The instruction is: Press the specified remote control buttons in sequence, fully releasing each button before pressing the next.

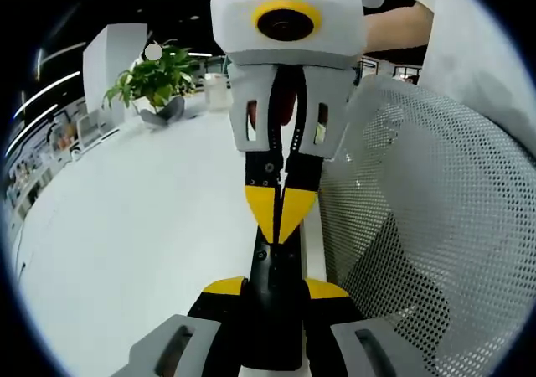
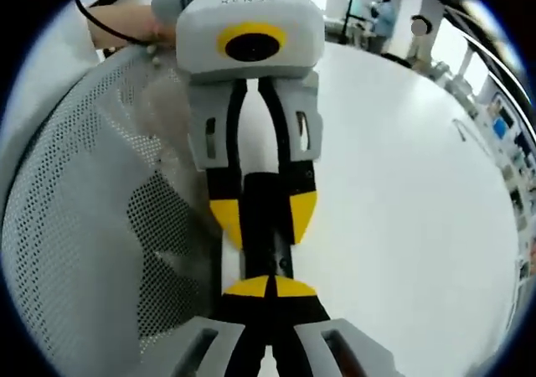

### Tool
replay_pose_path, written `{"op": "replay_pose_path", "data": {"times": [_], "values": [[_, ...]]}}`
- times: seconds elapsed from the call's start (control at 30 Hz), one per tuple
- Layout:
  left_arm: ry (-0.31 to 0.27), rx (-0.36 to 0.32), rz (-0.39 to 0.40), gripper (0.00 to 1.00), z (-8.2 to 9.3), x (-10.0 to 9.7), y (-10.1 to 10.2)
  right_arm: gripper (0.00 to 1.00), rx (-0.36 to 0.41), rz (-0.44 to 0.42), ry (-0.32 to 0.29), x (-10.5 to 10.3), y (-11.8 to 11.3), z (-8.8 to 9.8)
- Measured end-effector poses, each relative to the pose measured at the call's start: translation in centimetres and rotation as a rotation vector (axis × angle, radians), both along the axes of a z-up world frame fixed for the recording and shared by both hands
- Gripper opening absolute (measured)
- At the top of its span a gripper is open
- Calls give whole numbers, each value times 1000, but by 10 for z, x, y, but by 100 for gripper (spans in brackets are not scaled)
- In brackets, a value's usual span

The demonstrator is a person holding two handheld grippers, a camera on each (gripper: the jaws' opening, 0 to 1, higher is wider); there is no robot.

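My left gripper [image 1: 275, 291] pinches the black remote [image 1: 276, 331] between its yellow-tipped jaws, one jaw against each long side. In the left gripper view the remote runs straight away from the camera along the jaws. My right gripper [image 1: 280, 214] comes in from the top of that view with its jaws pressed together. Its yellow tips meet in a point that rests on the far end of the remote (which button lies under them I cannot tell).

In the right gripper view, my right gripper [image 2: 270, 287] shows its shut tips low in the picture, touching the remote [image 2: 268, 243]. Beyond them, my left gripper [image 2: 264, 214] clamps the remote from both sides.

All this hangs over the edge of a white table [image 1: 142, 251]. A white mesh chair [image 1: 435, 226] stands just beside it. A potted plant [image 1: 155, 80] sits far back on the table.
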State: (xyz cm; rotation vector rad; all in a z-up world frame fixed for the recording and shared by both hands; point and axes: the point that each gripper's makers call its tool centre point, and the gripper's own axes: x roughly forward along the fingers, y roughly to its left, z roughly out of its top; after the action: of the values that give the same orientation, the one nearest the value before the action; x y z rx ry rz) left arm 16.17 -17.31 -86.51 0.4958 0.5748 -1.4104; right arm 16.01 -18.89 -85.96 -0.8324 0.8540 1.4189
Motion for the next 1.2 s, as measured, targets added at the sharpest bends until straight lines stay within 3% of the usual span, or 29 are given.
{"op": "replay_pose_path", "data": {"times": [0.37,0.73,0.97,1.1,1.2], "values": [[0,0,5,25,0,0,0,0,-8,16,-16,-1,-5,0],[4,-8,9,25,0,0,0,0,-40,-47,25,1,-9,-1],[4,-10,10,25,0,0,0,0,-21,-59,-17,1,-8,-2],[3,-9,12,25,0,-1,0,0,29,-91,-7,1,-8,-1],[1,-8,8,25,0,-1,0,0,108,-133,-8,1,-9,1]]}}
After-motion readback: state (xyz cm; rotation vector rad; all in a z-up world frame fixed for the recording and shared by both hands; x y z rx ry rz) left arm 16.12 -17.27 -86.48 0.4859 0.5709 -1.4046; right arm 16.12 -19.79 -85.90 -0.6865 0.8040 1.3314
